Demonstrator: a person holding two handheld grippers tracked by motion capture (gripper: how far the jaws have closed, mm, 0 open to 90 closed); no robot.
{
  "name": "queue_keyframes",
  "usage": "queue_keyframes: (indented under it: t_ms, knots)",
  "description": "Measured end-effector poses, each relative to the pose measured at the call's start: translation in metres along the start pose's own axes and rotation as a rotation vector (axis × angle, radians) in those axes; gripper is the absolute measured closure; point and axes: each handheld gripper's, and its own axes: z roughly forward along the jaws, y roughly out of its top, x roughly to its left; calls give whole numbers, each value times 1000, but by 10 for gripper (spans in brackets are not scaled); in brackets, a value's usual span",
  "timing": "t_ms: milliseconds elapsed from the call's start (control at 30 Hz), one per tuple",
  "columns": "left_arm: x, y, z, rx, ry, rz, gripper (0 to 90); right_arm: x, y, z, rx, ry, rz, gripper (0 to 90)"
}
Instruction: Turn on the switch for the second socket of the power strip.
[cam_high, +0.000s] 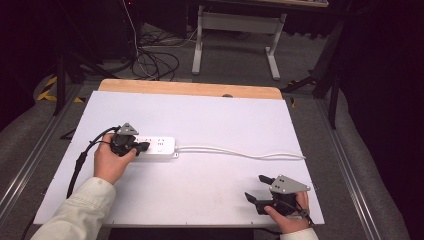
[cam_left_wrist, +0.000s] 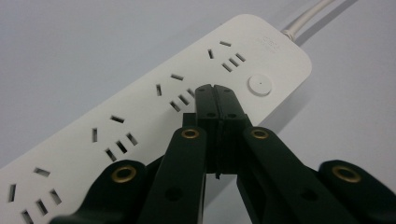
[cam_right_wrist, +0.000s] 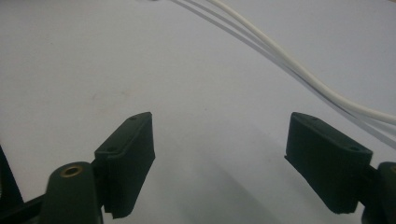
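Left gripper (cam_left_wrist: 215, 88) fingers pressed together over power strip (cam_left_wrist: 154, 100), right gripper (cam_right_wrist: 219, 154) well apart

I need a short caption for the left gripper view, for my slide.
Left gripper, jaws shut, poised over a white power strip near its round button.

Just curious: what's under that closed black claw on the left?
The white power strip lies under the left claw, its sockets and round button visible. The strip's near edge is covered.
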Motion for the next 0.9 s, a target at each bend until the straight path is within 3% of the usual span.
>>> queue_keyframes:
  t_ms: [167,400,567,900]
  knots:
    - [-1,0,0,10,18,21,899,0,0,0,0,0,-1,237]
    - [-2,0,1,13,13,11,899,1,0,0,0,1,-1,237]
    - [-2,-2,2,6,8,36,900,1,0,0,0,2,-2,237]
    - [-1,-2,2,11,0,21,900,1,0,1,4,4,-2,237]
